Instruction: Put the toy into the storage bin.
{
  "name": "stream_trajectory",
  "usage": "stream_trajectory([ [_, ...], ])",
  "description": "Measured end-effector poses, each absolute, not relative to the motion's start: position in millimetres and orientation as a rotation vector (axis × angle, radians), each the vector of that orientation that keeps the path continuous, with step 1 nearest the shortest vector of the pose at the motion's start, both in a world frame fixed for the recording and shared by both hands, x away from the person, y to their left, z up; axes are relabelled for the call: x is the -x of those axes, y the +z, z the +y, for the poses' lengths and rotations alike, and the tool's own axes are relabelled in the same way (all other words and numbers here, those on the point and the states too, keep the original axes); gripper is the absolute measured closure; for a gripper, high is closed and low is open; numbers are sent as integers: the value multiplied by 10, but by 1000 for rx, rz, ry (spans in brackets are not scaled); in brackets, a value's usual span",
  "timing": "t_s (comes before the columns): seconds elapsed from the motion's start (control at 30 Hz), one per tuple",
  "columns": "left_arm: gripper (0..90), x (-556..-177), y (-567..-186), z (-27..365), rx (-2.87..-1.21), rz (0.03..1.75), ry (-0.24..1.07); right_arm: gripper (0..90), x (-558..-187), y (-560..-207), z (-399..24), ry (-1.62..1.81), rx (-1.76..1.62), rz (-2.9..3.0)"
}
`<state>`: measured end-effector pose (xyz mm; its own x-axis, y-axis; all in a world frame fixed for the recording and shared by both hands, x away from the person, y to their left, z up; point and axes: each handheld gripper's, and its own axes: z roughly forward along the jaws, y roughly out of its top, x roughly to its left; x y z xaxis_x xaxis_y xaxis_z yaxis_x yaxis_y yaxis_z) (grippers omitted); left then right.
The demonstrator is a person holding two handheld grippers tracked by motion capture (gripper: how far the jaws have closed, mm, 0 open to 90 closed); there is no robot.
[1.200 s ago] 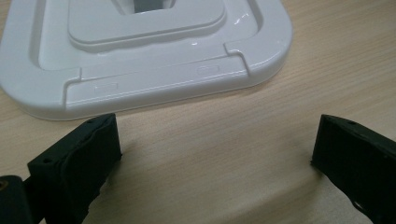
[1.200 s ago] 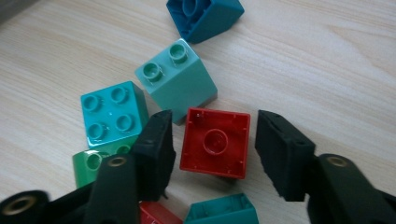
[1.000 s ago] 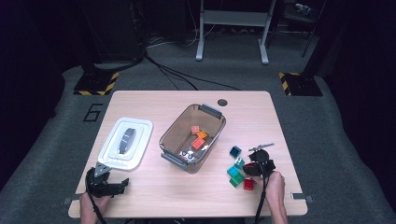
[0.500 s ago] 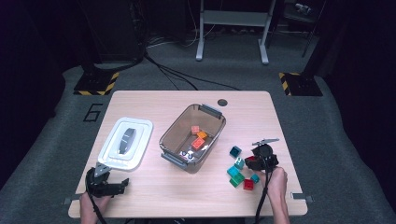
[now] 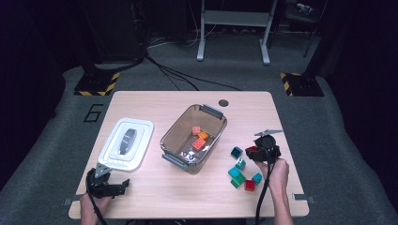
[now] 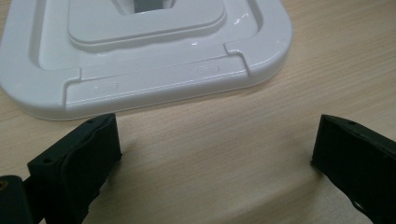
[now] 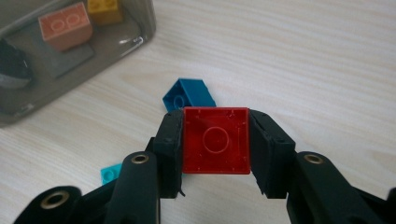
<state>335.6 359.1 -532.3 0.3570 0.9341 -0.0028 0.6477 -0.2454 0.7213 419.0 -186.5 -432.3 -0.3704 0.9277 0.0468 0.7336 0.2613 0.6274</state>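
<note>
My right gripper (image 5: 256,152) is shut on a red brick (image 7: 215,140), held a little above the table to the right of the clear bin (image 5: 171,136). The brick's hollow underside faces the right gripper view, pressed between both pads. Under it lie a dark blue brick (image 7: 189,93) and a teal brick (image 7: 111,173). Several loose bricks (image 5: 240,173) sit on the table just left of my right hand. My left gripper (image 6: 219,140) rests open at the table's front left, nothing between its fingers, with the white lid (image 6: 154,70) just ahead of it.
The bin holds a few orange and red bricks (image 5: 199,138) and has grey handles at both ends. The white lid (image 5: 126,143) lies flat, left of the bin. A round hole (image 5: 223,102) sits near the table's far edge.
My right gripper has risen from the pile of loose bricks with the red brick in its grip. The left gripper has stayed put.
</note>
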Motion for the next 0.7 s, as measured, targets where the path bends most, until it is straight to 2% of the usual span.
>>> stream_trajectory([
  [0.7,9,-3356,-5322,3593,-1990,1367,579,590,-4390,-3952,-1670,865,-1450,2189],
])
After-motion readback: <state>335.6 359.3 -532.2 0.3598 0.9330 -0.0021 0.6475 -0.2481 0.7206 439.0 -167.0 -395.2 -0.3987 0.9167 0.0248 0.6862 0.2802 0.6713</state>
